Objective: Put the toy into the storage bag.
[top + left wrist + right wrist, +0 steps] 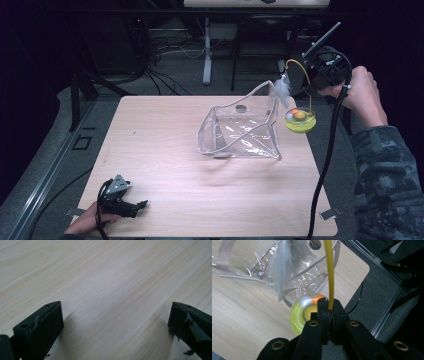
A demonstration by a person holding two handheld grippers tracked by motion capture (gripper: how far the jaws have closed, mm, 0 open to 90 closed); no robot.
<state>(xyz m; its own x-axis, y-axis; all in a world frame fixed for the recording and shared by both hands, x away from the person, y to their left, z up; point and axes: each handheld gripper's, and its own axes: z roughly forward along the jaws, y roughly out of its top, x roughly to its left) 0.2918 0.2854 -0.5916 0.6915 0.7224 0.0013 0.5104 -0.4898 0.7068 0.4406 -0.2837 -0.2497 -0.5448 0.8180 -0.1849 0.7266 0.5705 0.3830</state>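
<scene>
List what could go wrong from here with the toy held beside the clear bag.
1. The right gripper pinches only the thin yellow wire, so the toy could slip or swing.
2. The white feather touches the clear bag's rim and may snag there.
3. The bag lies unheld, with the left gripper open far away, so it might shift or collapse when the yellow disc goes in.

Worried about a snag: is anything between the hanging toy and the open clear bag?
Nothing visible. The right gripper pinches the yellow wire; the toy's yellow-green disc hangs just beside the clear bag, its white feather at the rim.
</scene>
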